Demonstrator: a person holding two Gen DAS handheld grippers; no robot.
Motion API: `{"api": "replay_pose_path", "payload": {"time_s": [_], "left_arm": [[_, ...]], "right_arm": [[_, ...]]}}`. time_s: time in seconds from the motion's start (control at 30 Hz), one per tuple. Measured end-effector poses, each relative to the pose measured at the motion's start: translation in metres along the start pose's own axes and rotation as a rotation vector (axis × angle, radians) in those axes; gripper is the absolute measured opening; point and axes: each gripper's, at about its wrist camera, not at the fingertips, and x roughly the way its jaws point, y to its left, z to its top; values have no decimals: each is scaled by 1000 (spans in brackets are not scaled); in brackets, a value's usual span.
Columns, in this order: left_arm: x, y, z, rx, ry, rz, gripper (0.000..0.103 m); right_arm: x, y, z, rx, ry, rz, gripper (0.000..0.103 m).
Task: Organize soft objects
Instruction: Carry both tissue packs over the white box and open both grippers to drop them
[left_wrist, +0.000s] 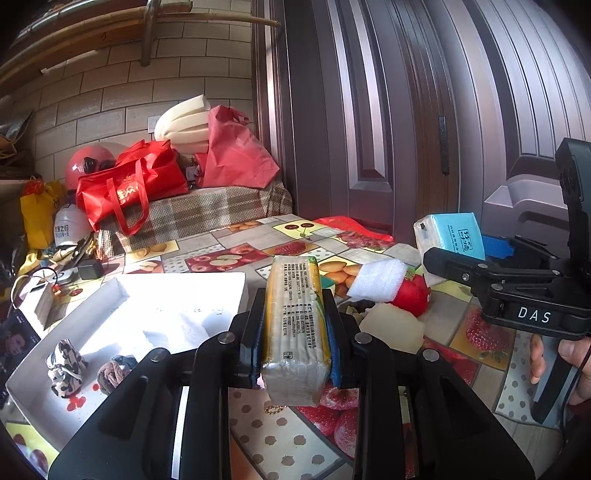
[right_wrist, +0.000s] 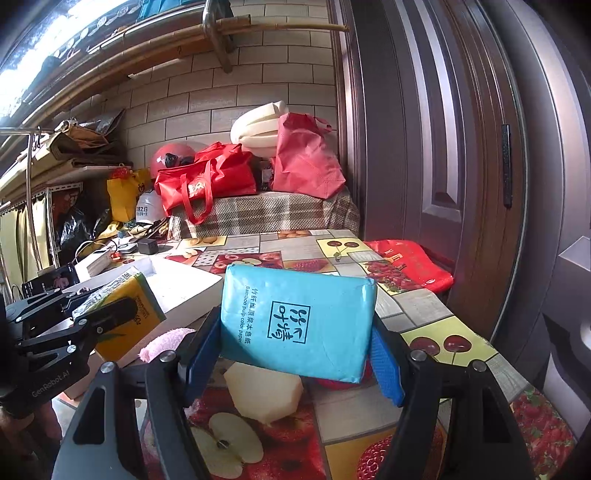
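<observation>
Both hands are loaded at once here, each carrying a tissue pack off the surface (right_wrist: 436, 306). The left gripper (left_wrist: 295, 343) is clamped on the narrow edges of the yellow tissue pack (left_wrist: 295, 325), gripping it on edge so the pads squeeze the thin way and the soft pack doesn't buckle much. It hangs just right of the white tray (left_wrist: 184, 291), which sits at the left and already holds a spotted fabric bundle (left_wrist: 64, 367) and a brownish scrunchie (left_wrist: 112, 374), so that tray looks like the collecting spot. Over on the right, the right gripper (right_wrist: 295, 354) has its blue pads pressed on both sides of the blue tissue pack (right_wrist: 299, 325), held broad face forward and slightly tilted, jaws spread wide because the pack is taken across its width. Still lying on the fruit-print surface between the two grippers: a pale foam block (right_wrist: 264, 391), a white foam strip (left_wrist: 376, 282) resting against a red round object (left_wrist: 412, 295), and a pink fuzzy piece (right_wrist: 166, 341) near the tray. My read: both packs are headed for the tray, yellow first since it is closest, with the loose foam bits left to gather.
</observation>
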Motion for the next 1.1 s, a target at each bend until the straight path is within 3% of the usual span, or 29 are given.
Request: {"api": "replay_pose_path", "payload": {"time_s": [0.57, 0.9, 1.1], "left_arm": [[-31, 71, -15, -111, -8, 168, 26], [-32, 79, -18, -122, -7, 181, 26], [-39, 92, -19, -123, -27, 235, 26]], "right_arm": [[11, 40, 0, -44, 33, 122, 73], [17, 49, 0, -41, 51, 175, 73], [27, 66, 0, -53, 71, 206, 73]]}}
